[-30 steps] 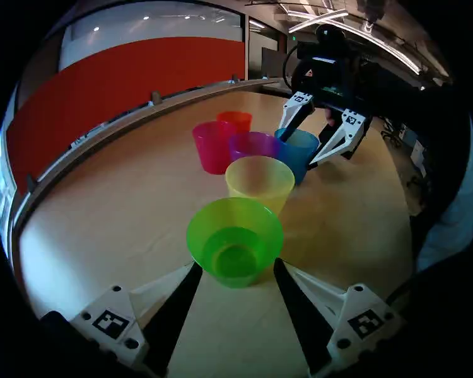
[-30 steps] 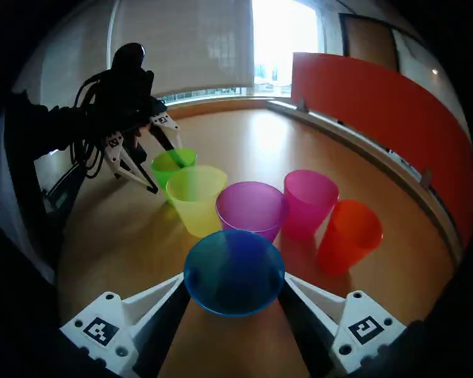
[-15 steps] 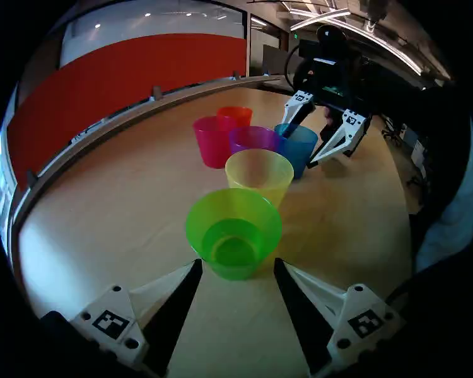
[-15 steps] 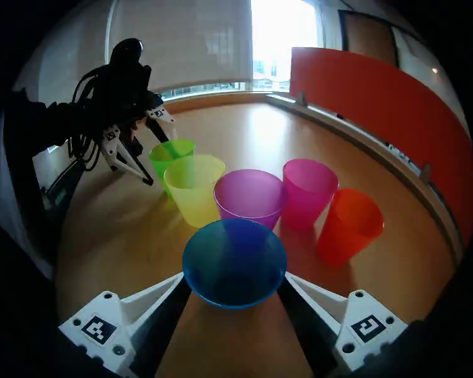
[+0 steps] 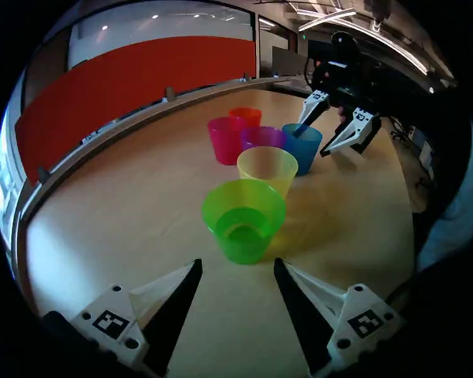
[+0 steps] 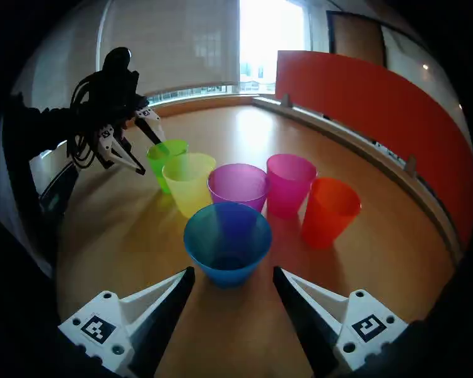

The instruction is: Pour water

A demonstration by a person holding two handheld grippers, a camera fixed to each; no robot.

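Several coloured plastic cups stand in a row on a wooden table [image 5: 110, 208]. In the left gripper view my left gripper [image 5: 236, 277] is open, just short of the green cup [image 5: 243, 217], which stands free on the table. Behind it come the yellow cup [image 5: 267, 169], purple cup [image 5: 262, 137], pink cup [image 5: 224, 137], orange cup [image 5: 245, 116] and blue cup [image 5: 301, 143]. In the right gripper view my right gripper [image 6: 231, 283] is open a little behind the blue cup [image 6: 227, 242]. The left gripper [image 6: 132, 148] appears far off by the green cup [image 6: 163, 157].
A red partition [image 5: 129, 69] runs along the table's far edge, also the red partition [image 6: 388, 107] at the right of the right gripper view. A bright window [image 6: 268, 38] lies beyond the table. A person's dark sleeve [image 6: 41, 126] holds the far gripper.
Both grippers have drawn back from their cups: the green cup and the blue cup now lie beyond the fingertips instead of between them. The cups have not moved.
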